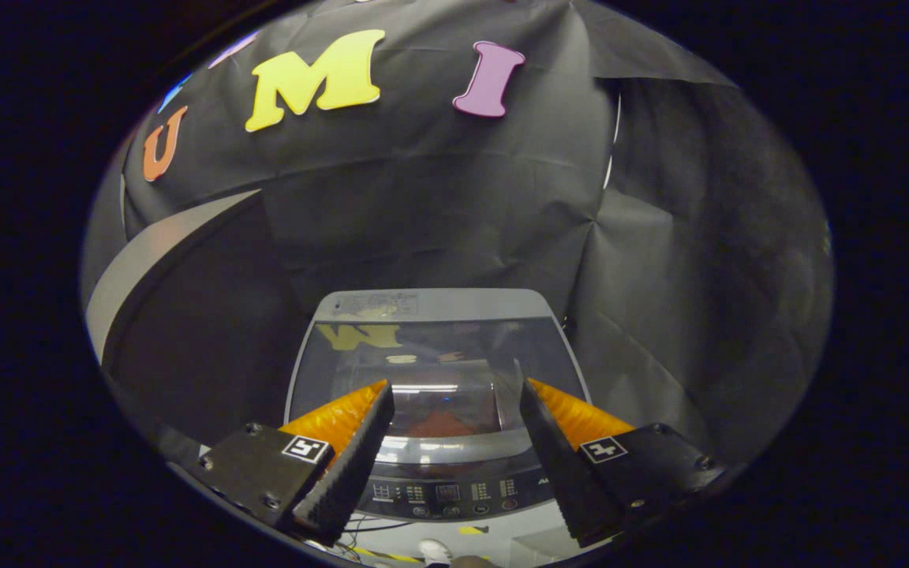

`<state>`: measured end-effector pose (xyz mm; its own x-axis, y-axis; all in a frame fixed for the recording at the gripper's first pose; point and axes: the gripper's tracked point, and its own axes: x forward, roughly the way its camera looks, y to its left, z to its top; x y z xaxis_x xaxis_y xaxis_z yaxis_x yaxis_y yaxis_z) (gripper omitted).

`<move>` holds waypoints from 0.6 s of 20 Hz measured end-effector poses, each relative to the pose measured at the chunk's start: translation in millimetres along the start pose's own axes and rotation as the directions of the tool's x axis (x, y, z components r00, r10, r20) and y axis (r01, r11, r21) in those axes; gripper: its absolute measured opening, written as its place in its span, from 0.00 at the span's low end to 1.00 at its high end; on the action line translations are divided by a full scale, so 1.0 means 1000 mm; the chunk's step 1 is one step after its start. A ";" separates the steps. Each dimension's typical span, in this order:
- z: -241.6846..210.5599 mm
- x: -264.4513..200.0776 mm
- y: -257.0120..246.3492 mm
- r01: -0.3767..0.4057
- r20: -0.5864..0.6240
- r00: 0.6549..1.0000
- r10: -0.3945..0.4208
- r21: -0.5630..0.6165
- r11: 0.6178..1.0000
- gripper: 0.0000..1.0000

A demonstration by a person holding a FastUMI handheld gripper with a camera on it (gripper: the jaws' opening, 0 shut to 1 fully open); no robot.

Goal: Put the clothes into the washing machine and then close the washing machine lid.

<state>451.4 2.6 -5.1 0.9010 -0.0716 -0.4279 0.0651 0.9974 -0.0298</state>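
Gripper view: tool [454, 390] spread apart and empty, hovering above the washing machine's glass lid [435, 371] (seemingly down), directly ahead.

You are looking at a booth wall of black cloth [454, 205] that is hanging in creases behind and to the right, with a seam running down where two panels are meeting. A grey curved panel [147, 260] is sweeping across on the left. Below, a pale floor [502, 540] with cables [368, 525] is showing, and the light is staying dim.
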 end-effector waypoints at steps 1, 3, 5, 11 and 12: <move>0.002 -0.006 0.000 0.001 0.009 1.000 -0.001 0.000 1.000 1.00; 0.007 -0.020 0.000 0.003 0.030 1.000 -0.003 0.003 1.000 1.00; 0.013 -0.035 0.001 -0.004 0.057 0.998 0.003 0.016 1.000 1.00; 0.027 -0.107 0.010 -0.006 0.187 0.982 0.007 -0.006 1.000 1.00; 0.029 -0.122 0.011 -0.005 0.211 0.977 0.007 -0.010 1.000 1.00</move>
<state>354.0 22.0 72.8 0.9717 -0.0631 -0.2274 0.0562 0.9977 -0.0365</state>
